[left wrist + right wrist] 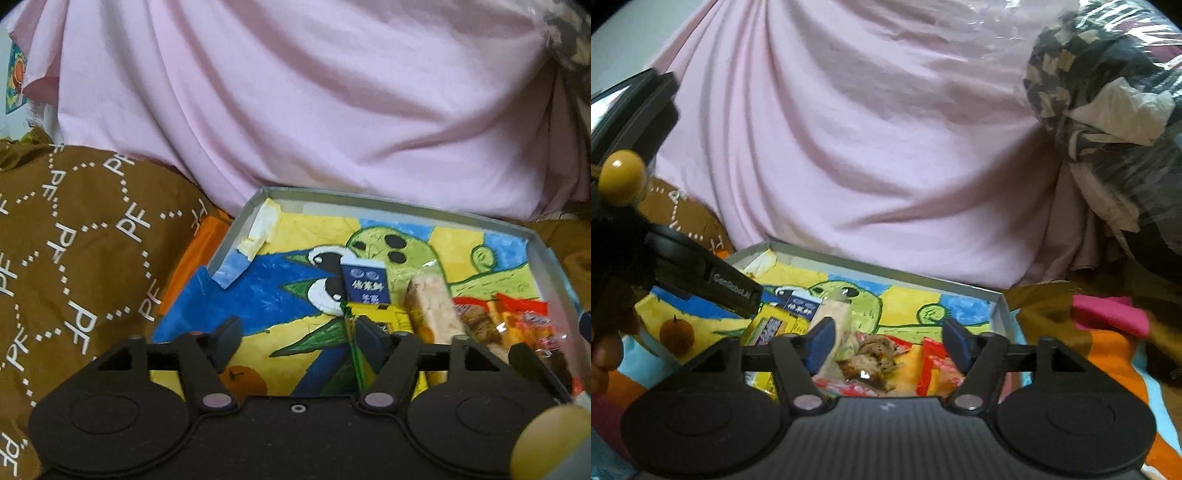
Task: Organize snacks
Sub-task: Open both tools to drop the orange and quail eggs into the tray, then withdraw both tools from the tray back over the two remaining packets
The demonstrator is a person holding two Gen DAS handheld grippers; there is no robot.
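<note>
Several wrapped snacks lie bunched in the lower right of the shallow tray (406, 206), whose floor carries a bright painted picture. Among them we see a dark blue packet (364, 284), a yellow-green carton (380, 314), a pale rice bar (432, 306) in clear film, and red-wrapped pieces (517, 317).

We judge all of them light. The carton looks stiff enough to pinch across its flat faces. The rice bar is probably brittle, so we would grip it gently across its narrow sides near the middle. The crinkly film packs look slippery and soft; a pinch on a sealed end seems safest.

The left gripper (295, 336) is released, its jaws spread over the tray floor with the carton just beside its right finger and nothing between the pads. The right gripper (888, 341) is likewise released, jaws parted above a brown snack in clear film (875, 356), not pressing it.

The left wrist view shows the taped corner at the tray's upper left and a brown patterned cloth (74, 240). The right wrist view alone shows the left tool from outside, an orange fruit (676, 334) at lower left, and a clear bag of dark clothing (1108, 110) at upper right.
</note>
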